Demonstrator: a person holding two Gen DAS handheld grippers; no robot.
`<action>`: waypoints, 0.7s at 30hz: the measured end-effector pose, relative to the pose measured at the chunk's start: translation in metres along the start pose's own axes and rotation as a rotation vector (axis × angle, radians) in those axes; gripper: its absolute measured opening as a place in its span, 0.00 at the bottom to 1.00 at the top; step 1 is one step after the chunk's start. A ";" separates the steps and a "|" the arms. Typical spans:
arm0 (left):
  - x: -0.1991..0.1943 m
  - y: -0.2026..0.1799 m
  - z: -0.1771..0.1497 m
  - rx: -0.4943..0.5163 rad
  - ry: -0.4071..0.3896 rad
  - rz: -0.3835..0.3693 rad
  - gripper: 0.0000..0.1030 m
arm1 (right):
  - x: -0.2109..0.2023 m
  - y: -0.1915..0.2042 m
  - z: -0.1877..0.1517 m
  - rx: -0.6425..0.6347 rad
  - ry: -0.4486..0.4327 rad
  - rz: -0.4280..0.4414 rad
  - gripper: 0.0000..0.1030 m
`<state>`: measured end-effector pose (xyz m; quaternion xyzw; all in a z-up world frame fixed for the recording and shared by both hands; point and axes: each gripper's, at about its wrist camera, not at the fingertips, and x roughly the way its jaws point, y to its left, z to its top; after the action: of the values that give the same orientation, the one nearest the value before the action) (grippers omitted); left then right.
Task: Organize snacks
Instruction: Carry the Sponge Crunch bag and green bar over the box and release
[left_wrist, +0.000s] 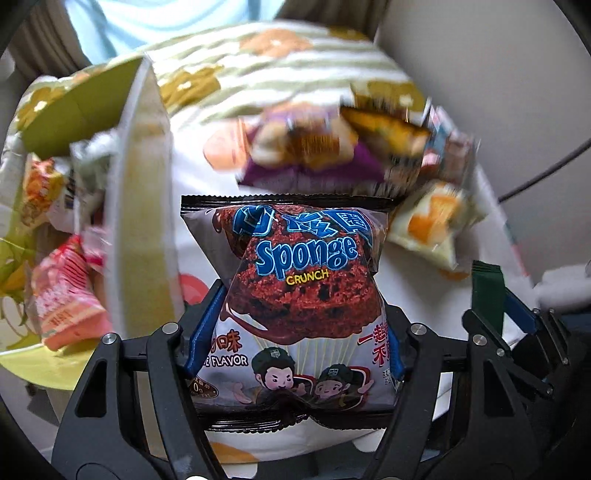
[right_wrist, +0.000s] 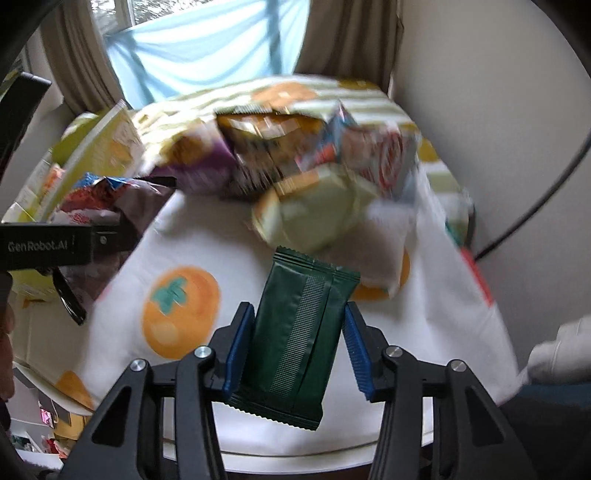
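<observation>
In the left wrist view my left gripper (left_wrist: 301, 332) is shut on a brown Sponge Crunch cake packet (left_wrist: 299, 258), its blue pads pressing both sides, held above the table. In the right wrist view my right gripper (right_wrist: 298, 343) is shut on a dark green wrapped bar (right_wrist: 295, 325), also lifted off the cloth. The green bar (left_wrist: 487, 291) shows at the right of the left view. The left gripper (right_wrist: 74, 243) with its packet (right_wrist: 110, 195) shows at the left of the right view. A blurred heap of loose snack packets (left_wrist: 332, 144) (right_wrist: 295, 155) lies farther back on the table.
An open yellow-green box (left_wrist: 140, 192) at the left holds several snack packets. The round table wears a white cloth with orange fruit prints (right_wrist: 181, 306). A wall and a black cable (right_wrist: 535, 206) stand at the right, curtains and a window behind.
</observation>
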<state>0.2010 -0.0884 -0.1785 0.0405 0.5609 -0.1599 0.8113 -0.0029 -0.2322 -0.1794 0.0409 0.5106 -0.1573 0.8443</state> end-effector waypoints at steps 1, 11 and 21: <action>-0.010 0.004 0.003 -0.007 -0.023 -0.003 0.66 | -0.004 0.005 0.009 -0.007 -0.016 0.009 0.43; -0.104 0.093 0.035 -0.121 -0.233 0.077 0.67 | -0.034 0.080 0.108 -0.142 -0.150 0.213 0.43; -0.109 0.215 0.033 -0.251 -0.232 0.204 0.67 | -0.019 0.184 0.153 -0.275 -0.144 0.394 0.43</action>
<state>0.2613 0.1306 -0.0901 -0.0227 0.4723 -0.0092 0.8811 0.1756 -0.0887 -0.1070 0.0132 0.4480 0.0786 0.8905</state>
